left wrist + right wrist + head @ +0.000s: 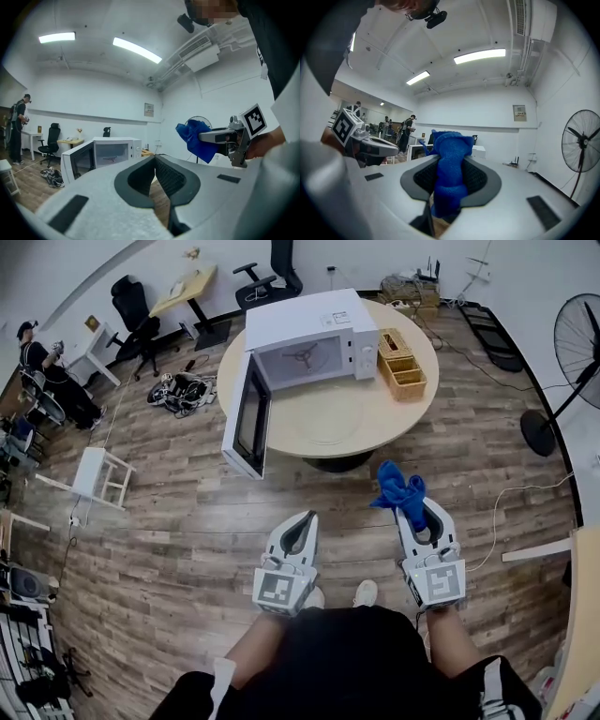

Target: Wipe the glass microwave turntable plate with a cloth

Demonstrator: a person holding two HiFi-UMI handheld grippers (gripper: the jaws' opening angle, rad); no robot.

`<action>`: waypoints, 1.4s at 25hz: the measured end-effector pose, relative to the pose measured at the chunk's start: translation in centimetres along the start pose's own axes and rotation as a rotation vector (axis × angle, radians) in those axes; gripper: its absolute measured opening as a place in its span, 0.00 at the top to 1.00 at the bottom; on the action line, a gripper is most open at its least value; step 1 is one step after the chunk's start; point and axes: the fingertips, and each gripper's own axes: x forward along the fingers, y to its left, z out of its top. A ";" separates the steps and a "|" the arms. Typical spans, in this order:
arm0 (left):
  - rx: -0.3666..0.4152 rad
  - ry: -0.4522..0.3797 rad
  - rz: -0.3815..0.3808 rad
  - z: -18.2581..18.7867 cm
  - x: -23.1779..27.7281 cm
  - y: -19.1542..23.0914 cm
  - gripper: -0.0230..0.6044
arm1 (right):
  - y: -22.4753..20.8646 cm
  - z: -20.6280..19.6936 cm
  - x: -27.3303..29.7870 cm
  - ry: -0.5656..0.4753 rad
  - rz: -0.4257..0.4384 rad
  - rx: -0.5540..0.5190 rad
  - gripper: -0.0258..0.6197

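Our right gripper (pixel 418 518) is clamped on the blue cloth (pixel 398 488); our left gripper (pixel 299 527) is closed, empty. The glass turntable plate (pixel 328 425) lies flat on the round table (pixel 398 423), well ahead, about eleven o'clock from the cloth.

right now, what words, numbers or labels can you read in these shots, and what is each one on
Nothing is legible enough to quote.
Wall sign: too small to read.
Top label on the microwave: too small and blurred to read.
Square marker: a black-and-white code pattern, no letters or numbers.
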 end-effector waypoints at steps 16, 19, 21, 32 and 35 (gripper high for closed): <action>-0.031 -0.004 0.081 -0.1 4.3 0.5 0.95 | -3.7 -1.0 4.9 -0.024 0.084 0.040 0.79; -0.038 -0.007 0.085 -0.3 6.4 2.4 0.95 | -4.2 -1.1 7.4 -0.007 0.094 0.026 0.79; -0.047 -0.012 0.084 0.0 8.0 3.7 0.95 | -4.7 -1.1 9.3 0.002 0.100 0.006 0.79; -0.032 0.001 0.061 0.3 14.8 12.6 0.95 | -5.7 -0.7 20.4 0.033 0.099 -0.017 0.79; -0.040 -0.006 0.060 0.4 15.9 14.9 0.95 | -5.1 -0.9 23.0 0.043 0.103 -0.016 0.78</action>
